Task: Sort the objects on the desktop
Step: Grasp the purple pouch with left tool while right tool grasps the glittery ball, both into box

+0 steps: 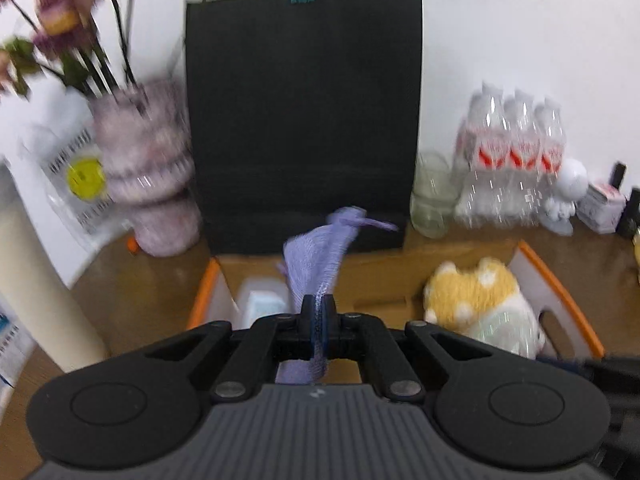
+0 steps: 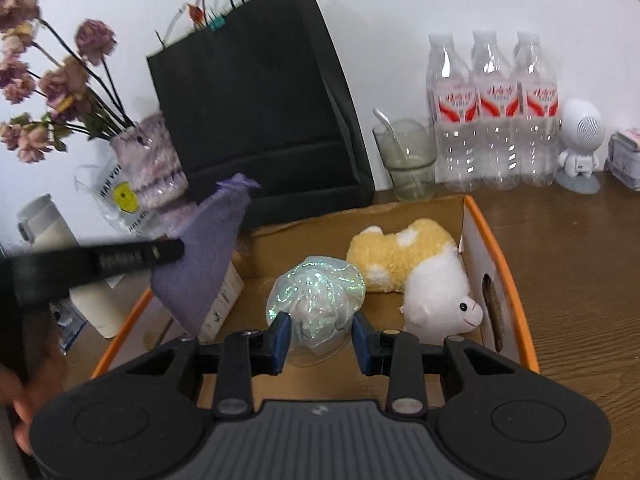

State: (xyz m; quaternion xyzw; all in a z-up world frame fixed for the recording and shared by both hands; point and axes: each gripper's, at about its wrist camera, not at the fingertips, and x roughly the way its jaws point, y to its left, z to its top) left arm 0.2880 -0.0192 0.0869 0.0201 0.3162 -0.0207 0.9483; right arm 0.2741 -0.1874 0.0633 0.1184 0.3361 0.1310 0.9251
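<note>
My left gripper is shut on a purple cloth pouch and holds it above the cardboard box with an orange rim. The pouch also shows in the right wrist view, hanging from the left gripper's finger over the box's left side. My right gripper stands open around an iridescent gauze bundle that lies in the box. The pads do not visibly press it. A yellow-and-white plush toy lies in the box at right.
A black paper bag stands behind the box. A vase of dried flowers, a glass with a spoon, three water bottles and a white figurine line the wall. A white box lies in the box.
</note>
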